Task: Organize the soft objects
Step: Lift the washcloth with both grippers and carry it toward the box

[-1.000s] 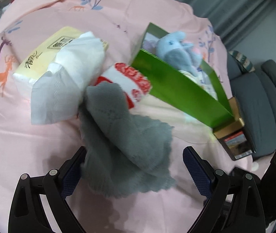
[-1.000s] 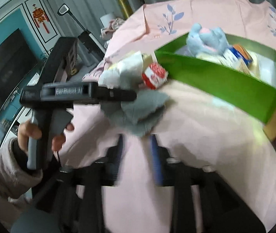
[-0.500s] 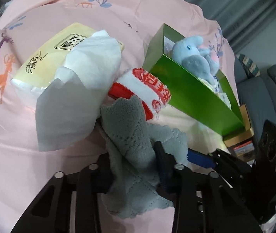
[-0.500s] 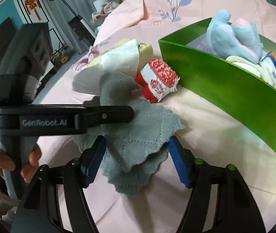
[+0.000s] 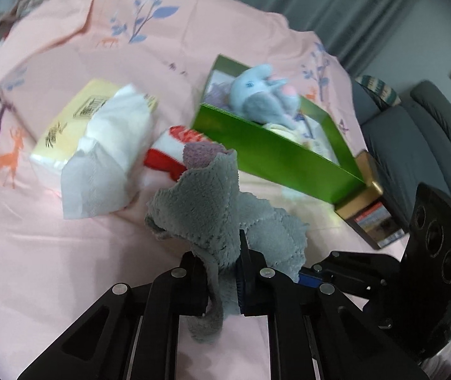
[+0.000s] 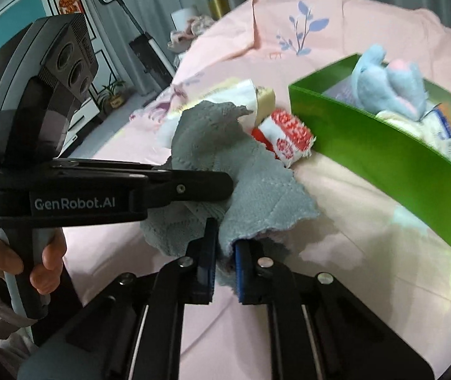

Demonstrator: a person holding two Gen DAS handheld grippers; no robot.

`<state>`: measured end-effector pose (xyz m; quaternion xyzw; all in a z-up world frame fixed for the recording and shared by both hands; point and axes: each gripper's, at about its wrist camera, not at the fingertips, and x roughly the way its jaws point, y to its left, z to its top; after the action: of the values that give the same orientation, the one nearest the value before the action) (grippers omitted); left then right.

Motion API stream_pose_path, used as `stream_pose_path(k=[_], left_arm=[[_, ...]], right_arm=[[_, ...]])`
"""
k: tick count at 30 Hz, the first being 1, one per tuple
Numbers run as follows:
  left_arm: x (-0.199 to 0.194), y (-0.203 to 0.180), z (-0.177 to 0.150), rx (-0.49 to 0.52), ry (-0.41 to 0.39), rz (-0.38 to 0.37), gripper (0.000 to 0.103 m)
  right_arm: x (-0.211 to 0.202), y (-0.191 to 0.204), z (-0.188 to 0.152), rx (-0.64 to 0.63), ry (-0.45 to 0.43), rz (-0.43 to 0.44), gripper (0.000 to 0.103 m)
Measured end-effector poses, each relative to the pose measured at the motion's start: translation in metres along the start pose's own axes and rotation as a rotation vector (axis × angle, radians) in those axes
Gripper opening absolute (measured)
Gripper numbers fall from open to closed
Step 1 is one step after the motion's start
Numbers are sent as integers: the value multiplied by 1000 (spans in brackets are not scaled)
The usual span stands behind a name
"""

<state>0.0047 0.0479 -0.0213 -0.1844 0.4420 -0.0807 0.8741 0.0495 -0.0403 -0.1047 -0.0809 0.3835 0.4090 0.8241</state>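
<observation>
Grey cloth: the scalloped grey microfibre cloth (image 5: pixel 222 218) is pinched by both of your tools at once and bunches up between them over the pink patterned sheet (image 5: pixel 67 253).
Left jaws: your left gripper (image 5: pixel 223 280) has its jaws closed tight on a gathered fold of the cloth; one corner stands up in front of the jaws and a tail hangs down below them.
Right jaws: your right gripper (image 6: pixel 225 264) has its jaws clamped on the near edge of the same cloth (image 6: pixel 225 171), to the right of the left tool's grip, with the rest spread away from the jaws towards the box.
Left hand: your hand (image 6: pixel 19 256) wraps the left tool's handle at the left edge of the right wrist view.
Green box: the open green cardboard box (image 5: pixel 288 155) sits beyond the cloth, holding a pale blue plush elephant (image 5: pixel 263 95).
Rolled towel: a red and white rolled towel (image 6: pixel 285 136) lies between the cloth and the box.
Tissues: a yellow soft pack of tissues (image 5: pixel 76 126) with a white sheet pulled out lies to the left of the towel.
</observation>
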Motion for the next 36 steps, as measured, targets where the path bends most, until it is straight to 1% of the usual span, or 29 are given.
stream_pose_path(k=[9,19,24,36], left_arm=[[-22,-52,-12,128,-38,47,12],[-32,-95,-15,227,-60,59,12],[-34,-116,-9,280,-75,73,12],[-26,-148,2,351,-85,79,12]], right_arm=[[-52,10,-18,32,-98,-14,9],[-90,1,-28,61,-192,-63,9],[-102,-8,-30,66,-227,-79,9],[-121,-29,-30,89,-279,-109,9]])
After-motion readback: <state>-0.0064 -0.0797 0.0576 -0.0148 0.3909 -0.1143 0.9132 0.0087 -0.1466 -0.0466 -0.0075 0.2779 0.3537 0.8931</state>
